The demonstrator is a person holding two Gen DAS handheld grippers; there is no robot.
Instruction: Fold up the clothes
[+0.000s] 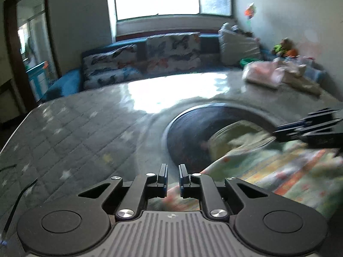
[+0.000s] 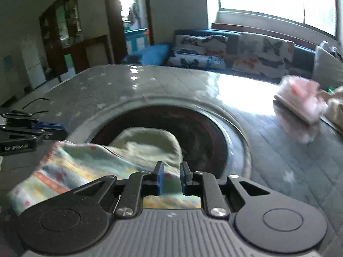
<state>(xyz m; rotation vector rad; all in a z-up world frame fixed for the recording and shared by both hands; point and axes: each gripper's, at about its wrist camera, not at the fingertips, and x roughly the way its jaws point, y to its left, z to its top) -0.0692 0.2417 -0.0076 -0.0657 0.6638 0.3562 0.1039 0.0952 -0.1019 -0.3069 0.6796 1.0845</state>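
Observation:
A colourful striped garment (image 1: 268, 171) (image 2: 75, 167) lies on the grey quilted table (image 1: 75, 132) (image 2: 289, 154). Its pale cream part (image 1: 235, 137) (image 2: 145, 143) reaches over a dark round disc (image 1: 188, 132) (image 2: 203, 132) set in the table. My left gripper (image 1: 173, 167) hovers at the garment's left edge, jaws a small gap apart with nothing pressed between the pads. My right gripper (image 2: 171, 166) stands over the garment's right edge, also slightly apart, the cloth showing behind the gap. Each gripper appears in the other's view: the right gripper (image 1: 278, 131), the left gripper (image 2: 60, 129).
A pile of folded pink clothes (image 1: 263, 72) (image 2: 300, 98) sits at the table's far right, with beige cloth (image 1: 304, 83) beside it. Behind the table is a sofa with butterfly cushions (image 1: 171, 51) (image 2: 257, 53) under a bright window. A black cable (image 1: 17, 192) lies on the table's left.

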